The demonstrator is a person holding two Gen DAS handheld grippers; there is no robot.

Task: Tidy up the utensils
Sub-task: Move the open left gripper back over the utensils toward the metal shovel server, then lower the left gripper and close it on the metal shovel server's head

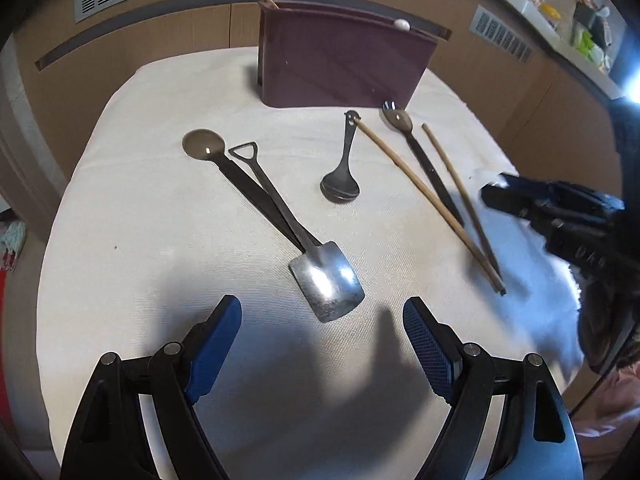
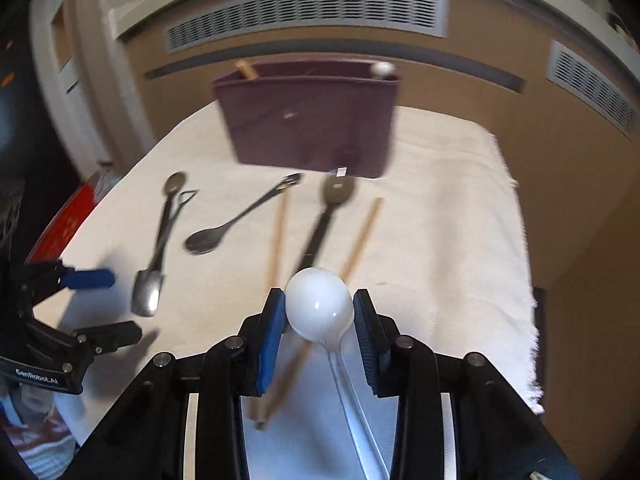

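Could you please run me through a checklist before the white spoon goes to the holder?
1. White spoon sits between the right gripper pads at its bowl: ok.
2. Grip firm enough for the lift: cannot tell; the bowl is round and smooth.
3. Maroon holder upright on the cloth: ok.
4. Room inside the holder: cannot tell; its interior is hidden.
5. Left gripper empty, jaws wide, above the shovel-shaped spoon: ok.
6. Chopsticks cross under the white spoon: not ok, may snag.
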